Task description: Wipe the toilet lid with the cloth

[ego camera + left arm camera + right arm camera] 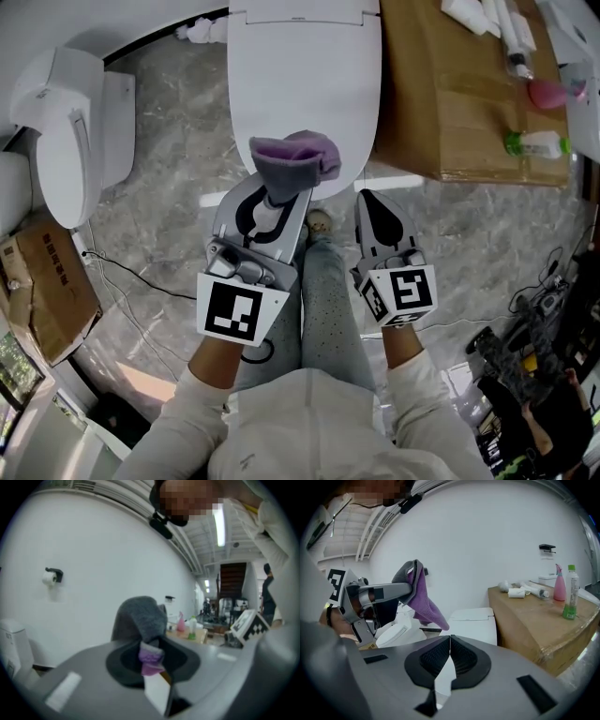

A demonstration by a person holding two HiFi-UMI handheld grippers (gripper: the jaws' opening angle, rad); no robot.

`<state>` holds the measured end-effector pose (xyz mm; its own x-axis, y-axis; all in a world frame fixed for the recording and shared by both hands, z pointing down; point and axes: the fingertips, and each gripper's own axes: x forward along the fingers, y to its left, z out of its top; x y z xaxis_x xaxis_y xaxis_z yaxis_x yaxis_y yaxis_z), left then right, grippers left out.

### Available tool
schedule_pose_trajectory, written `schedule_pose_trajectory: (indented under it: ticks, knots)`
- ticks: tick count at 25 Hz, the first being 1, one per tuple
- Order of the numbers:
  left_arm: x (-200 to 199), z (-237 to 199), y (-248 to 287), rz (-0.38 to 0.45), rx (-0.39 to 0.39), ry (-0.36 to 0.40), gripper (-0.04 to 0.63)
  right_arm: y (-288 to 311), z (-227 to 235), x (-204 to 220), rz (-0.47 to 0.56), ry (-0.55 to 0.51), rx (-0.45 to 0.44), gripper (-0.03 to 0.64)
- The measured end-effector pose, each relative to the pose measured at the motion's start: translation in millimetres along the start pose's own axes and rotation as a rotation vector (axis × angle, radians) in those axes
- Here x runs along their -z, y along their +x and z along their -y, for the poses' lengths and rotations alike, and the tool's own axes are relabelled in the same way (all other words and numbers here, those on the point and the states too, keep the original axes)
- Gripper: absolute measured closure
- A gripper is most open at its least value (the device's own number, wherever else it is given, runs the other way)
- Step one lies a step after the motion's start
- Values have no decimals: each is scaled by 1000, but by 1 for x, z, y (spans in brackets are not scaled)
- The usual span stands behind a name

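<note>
The white toilet lid (305, 84) lies closed at the top middle of the head view. A grey and purple cloth (295, 157) hangs over the lid's front edge, and my left gripper (272, 202) is shut on it. In the left gripper view the cloth (140, 618) bulges up from between the jaws. My right gripper (380, 220) is beside it to the right, over the floor in front of the toilet, shut with nothing in it. In the right gripper view its jaws (450, 641) meet, and the lid (473, 620) and the hanging cloth (419, 597) lie ahead.
A second white toilet (70, 131) stands at the left, with a cardboard box (47, 291) near it. A cardboard-covered table (459, 94) at the right bears a pink spray bottle (548, 92) and a green bottle (534, 143). The person's leg (328, 300) is between the grippers.
</note>
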<state>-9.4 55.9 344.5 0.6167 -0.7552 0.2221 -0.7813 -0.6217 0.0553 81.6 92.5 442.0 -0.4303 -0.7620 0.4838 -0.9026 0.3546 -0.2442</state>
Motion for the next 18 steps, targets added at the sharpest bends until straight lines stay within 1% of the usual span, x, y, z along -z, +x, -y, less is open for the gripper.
schedule_pose_trajectory:
  ticks: [5,10,12,18]
  knots:
    - [9,1,10,-9,10,-10,529,16,11,23,-48,5,1,601]
    - [19,2,17,-21,18,-15,529,35,23,56,-130,93,-3,600]
    - [22,0,18,-21,18,-19,529,42,27,67,-153,101,9,600]
    - [35,-3,21,-34,17,-30,529,57,35,88,-173,120,31,600]
